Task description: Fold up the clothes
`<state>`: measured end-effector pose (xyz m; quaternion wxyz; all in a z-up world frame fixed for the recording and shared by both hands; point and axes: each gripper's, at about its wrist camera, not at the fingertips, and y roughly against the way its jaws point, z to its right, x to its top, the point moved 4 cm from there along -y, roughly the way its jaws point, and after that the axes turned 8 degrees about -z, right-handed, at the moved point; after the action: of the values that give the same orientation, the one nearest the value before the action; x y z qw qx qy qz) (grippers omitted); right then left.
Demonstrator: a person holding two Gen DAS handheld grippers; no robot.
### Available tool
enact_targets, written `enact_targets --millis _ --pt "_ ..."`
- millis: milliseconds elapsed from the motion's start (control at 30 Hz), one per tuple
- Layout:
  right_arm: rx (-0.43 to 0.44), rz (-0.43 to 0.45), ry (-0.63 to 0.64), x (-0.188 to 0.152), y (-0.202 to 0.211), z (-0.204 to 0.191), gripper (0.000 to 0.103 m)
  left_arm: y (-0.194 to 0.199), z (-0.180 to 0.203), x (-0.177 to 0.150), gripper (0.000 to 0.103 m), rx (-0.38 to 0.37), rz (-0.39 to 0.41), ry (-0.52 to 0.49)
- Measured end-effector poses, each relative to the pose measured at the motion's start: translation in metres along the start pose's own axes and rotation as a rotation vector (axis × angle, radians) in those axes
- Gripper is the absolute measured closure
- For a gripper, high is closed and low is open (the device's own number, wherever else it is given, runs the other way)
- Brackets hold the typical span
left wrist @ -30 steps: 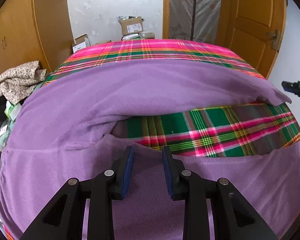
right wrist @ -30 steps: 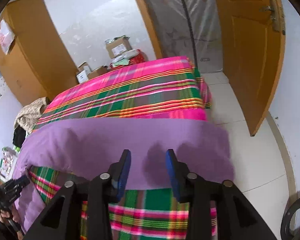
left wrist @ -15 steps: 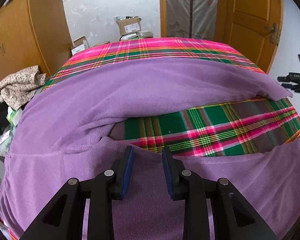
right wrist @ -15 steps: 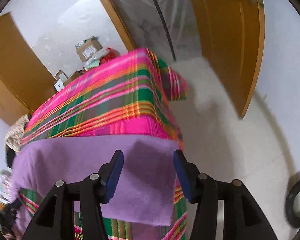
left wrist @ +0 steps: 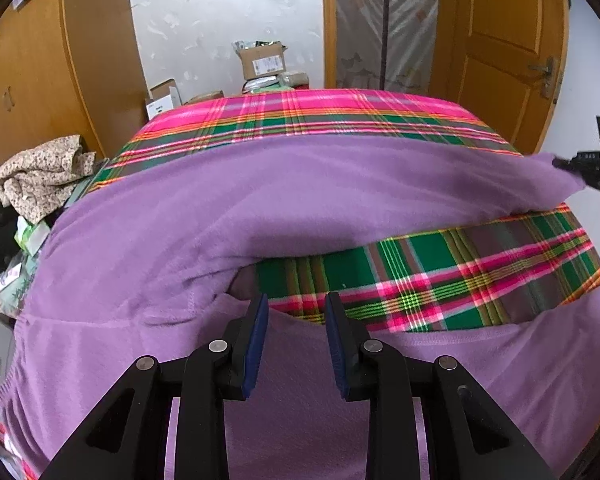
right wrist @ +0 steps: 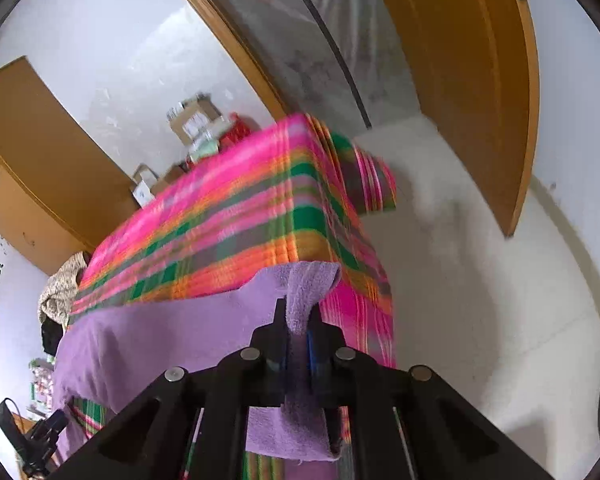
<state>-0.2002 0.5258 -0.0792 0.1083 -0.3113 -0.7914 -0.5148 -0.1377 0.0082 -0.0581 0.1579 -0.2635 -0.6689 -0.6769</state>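
A large purple garment [left wrist: 300, 200] lies spread over the bed's pink and green plaid blanket [left wrist: 420, 272]. One long part runs across the far side and another across the near side. My left gripper [left wrist: 296, 312] hovers over the near part's upper edge, its jaws apart and pressing on nothing. My right gripper [right wrist: 298, 320] is at the bed's right edge. Its jaws are closing on the end of the far purple part [right wrist: 308, 280], and the cloth is pinched between the pads. The left wrist view shows that right gripper [left wrist: 592, 164] at the cloth's right tip.
A heap of patterned clothes [left wrist: 40, 176] sits left of the bed. Cardboard boxes [left wrist: 262, 60] stand against the far wall between a wooden wardrobe [left wrist: 40, 60] and a wooden door [left wrist: 500, 40]. Pale floor [right wrist: 480, 280] lies right of the bed.
My right gripper slid right along the far purple part to its end, spread wide, then closed on the cloth and rolled. The left gripper stayed where it was.
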Motion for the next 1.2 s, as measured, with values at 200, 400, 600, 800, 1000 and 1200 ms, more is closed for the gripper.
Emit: enact_targets --millis 200,400,600,800,1000,1200 --pt "-0.059 -0.015 -0.006 0.019 -0.012 0.004 0.087 0.003 -0.006 0.000 0.073 0.005 -0.001 0.026" --pt "-0.072 -0.047 -0.081 -0.002 -0.015 0.021 0.068 0.004 -0.012 -0.003 0.073 0.010 -0.007 0.036" --pt "-0.028 -0.086 -0.159 -0.036 -0.004 0.034 0.064 0.002 -0.012 -0.004 0.073 -0.002 -0.015 0.057" --pt "0.085 -0.131 -0.287 -0.061 -0.016 0.047 0.064 0.004 -0.010 -0.006 0.073 -0.008 -0.016 0.048" --pt "0.132 -0.064 -0.294 -0.051 -0.013 0.042 0.097 0.006 -0.011 -0.004 0.073 0.001 -0.016 0.056" --pt "0.145 0.025 -0.235 -0.039 0.016 0.029 0.098 0.008 -0.016 0.004 0.073 0.018 -0.010 0.045"
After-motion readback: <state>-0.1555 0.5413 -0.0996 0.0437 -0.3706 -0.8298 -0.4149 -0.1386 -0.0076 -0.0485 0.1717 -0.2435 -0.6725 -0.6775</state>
